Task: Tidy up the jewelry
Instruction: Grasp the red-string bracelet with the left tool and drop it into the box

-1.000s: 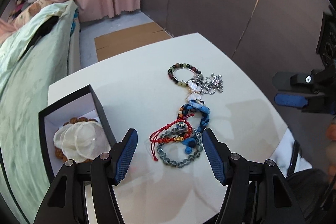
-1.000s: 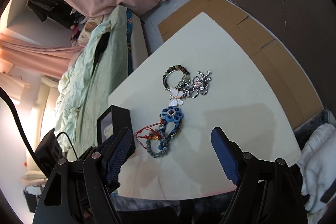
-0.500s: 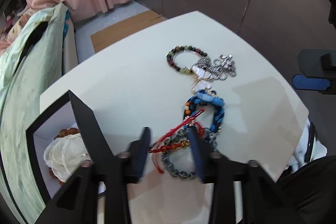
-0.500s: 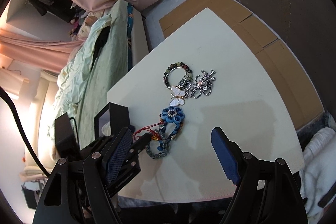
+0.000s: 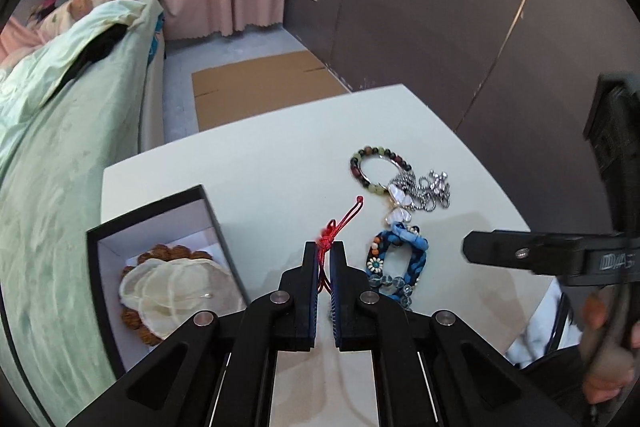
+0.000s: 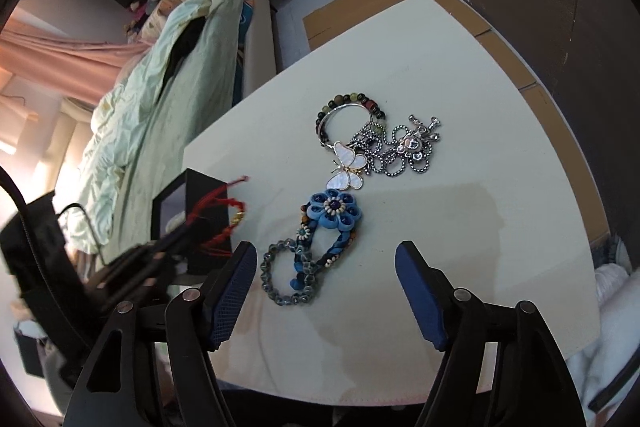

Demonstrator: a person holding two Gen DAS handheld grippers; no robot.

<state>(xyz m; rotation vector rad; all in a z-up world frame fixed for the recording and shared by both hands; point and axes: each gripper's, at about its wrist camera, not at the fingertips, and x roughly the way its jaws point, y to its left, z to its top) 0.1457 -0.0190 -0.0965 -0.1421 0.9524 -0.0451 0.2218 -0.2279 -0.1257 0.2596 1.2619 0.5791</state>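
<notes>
Readable writing: 1 partial marking, "DAG" with the rest cut off, on the black body of the right gripper (image 5: 472,249) where it enters the left wrist view from the right. No other legible text is found.

Left gripper (image 5: 325,259): jaws closed together on the red cord bracelet (image 5: 336,227). Its knotted tail sticks out past the fingertips over the white table (image 5: 260,167); in the right wrist view the cord (image 6: 224,207) hangs in loops with a small gold bead, blurred, in front of the black box (image 6: 200,195).

Right gripper (image 6: 326,267): jaws wide apart, holding nothing, hovering above the near end of the jewelry row.

Count on the table, 5 pieces in 1 row running near to far: 1 clear grey bead bracelet (image 6: 276,275), 1 blue flower bracelet (image 6: 334,213), 1 white butterfly pendant (image 6: 348,167), 1 silver chain necklace (image 6: 404,151), 1 multicolour bead bracelet (image 6: 348,107). The pieces overlap, so where each one ends is hard to make out.

The black box (image 5: 160,211) stands open on the left of the table, white inside. It holds 1 brown bead bracelet (image 5: 168,251), mostly covered by pale round shell discs (image 5: 176,291); the number of discs cannot be settled. The box's near corner is hidden behind the left gripper.
</notes>
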